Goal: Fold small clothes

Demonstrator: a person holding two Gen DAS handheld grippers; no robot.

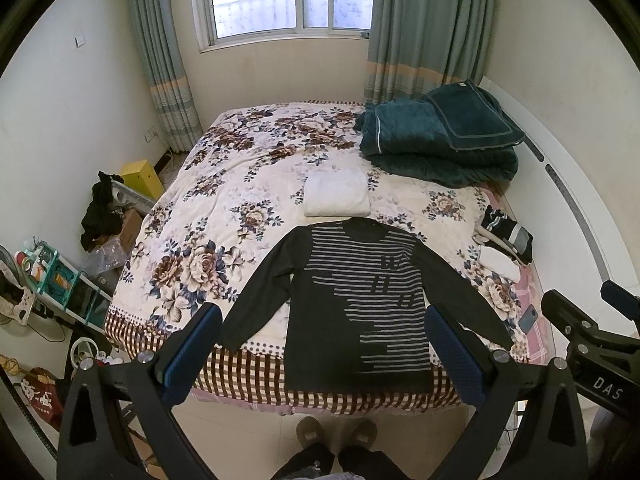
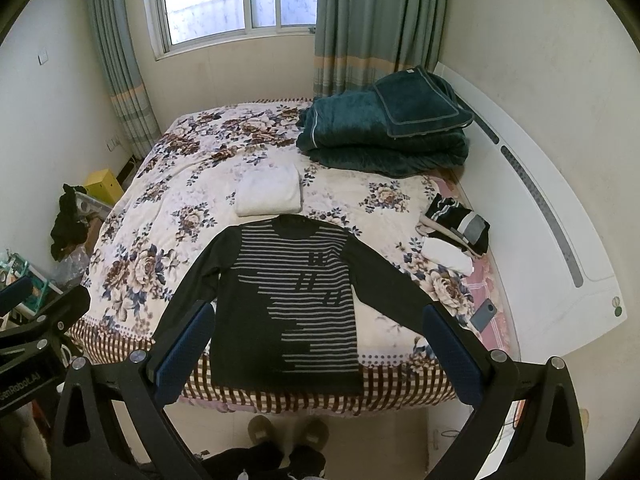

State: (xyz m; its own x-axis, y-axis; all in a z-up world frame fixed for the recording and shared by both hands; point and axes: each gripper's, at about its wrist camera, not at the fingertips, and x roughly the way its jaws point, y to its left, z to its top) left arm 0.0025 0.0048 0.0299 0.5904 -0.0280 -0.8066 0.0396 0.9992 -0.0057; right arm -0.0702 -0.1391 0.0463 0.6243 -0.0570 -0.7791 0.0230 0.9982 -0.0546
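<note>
1. Left wrist view: our left gripper hangs with jaws spread wide, holding nothing, above the bed's near edge.
2. Our right gripper is equally spread and empty.
3. We see the striped sweater flat at the near edge, sleeves out, a folded white garment just beyond its collar.

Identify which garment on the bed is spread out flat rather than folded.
The dark striped sweater at the bed's near edge, sleeves spread; the white garment beyond its collar and the small pile are folded.

Black gripper frames, blue pads, silver screws; brownish slippers, perhaps.
</note>
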